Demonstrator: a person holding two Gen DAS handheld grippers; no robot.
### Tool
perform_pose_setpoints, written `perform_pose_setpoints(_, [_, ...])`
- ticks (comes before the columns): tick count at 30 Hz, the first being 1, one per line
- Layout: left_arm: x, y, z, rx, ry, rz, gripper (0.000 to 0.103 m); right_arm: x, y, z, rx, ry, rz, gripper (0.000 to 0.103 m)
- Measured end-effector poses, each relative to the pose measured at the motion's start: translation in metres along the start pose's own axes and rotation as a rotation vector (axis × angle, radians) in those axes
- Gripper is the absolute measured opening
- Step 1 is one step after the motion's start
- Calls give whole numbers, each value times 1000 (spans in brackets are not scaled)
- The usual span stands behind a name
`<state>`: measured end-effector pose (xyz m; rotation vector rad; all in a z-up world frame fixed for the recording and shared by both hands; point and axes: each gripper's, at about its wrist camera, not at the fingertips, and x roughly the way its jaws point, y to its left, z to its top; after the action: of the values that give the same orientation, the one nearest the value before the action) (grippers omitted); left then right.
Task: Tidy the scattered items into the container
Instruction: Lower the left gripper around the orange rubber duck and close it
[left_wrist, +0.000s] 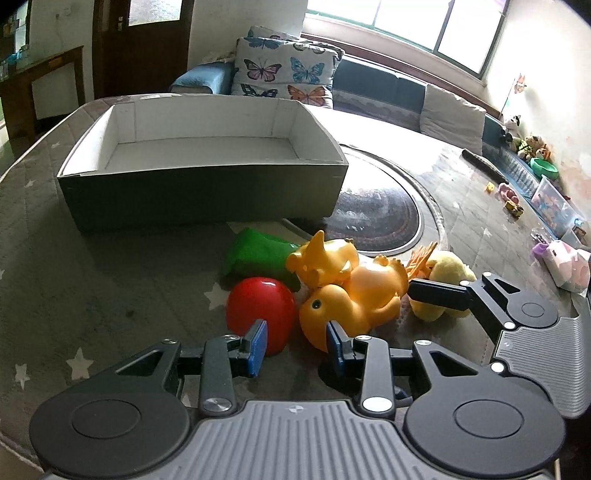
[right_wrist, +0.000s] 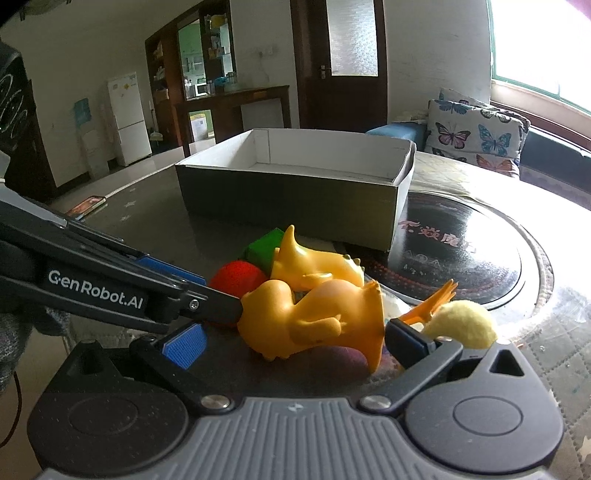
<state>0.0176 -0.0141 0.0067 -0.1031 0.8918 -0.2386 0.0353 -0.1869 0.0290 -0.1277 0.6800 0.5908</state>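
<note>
With the cardboard box (left_wrist: 203, 192) ahead, both grippers are at the pick stage: the left gripper (left_wrist: 297, 345) gapes at the red ball (left_wrist: 258, 314), the right gripper (right_wrist: 295, 341) spread around the orange dinosaur (right_wrist: 314, 317), needing closure.

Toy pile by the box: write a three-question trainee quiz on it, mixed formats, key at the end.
1. True or false: the box already holds a toy.
2. Multiple choice: in the right wrist view, the right gripper is A) shut on the red ball, B) open around the orange dinosaur toy, C) inside the box.
3. Fill in: the left gripper is open, with its fingers close to the ____ ball and the dinosaur.

Key: 1 false; 2 B; 3 red.
</note>
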Motion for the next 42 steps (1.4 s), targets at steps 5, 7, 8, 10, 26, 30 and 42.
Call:
perform_pose_setpoints(5, [2, 3, -2, 1, 2, 5, 37, -8, 8, -7, -29, 3, 22, 103])
perform_pose_setpoints(7, [2, 4, -4, 3, 4, 7, 36, -11, 11, -11, -39, 3, 26, 103])
perform_pose_setpoints(8, [2, 4, -5, 4, 5, 8, 36, -13, 13, -12, -44, 2, 30, 103])
perform_pose_setpoints(10, [1, 6, -7, 1, 7, 11, 36, -17, 17, -15, -53, 2, 46, 103])
perform_pose_setpoints(26, [0, 15, -12, -48, 28, -44, 37, -29, 7, -9, -114, -14, 11, 101])
perform_pose_setpoints(30, [0, 17, -13, -60, 34, -62, 37, -20, 2, -7, -122, 11, 27, 95])
perform_pose_setpoints(42, [1, 23, -11, -105, 43, -84, 36, -26, 9, -19, -117, 33, 73, 79])
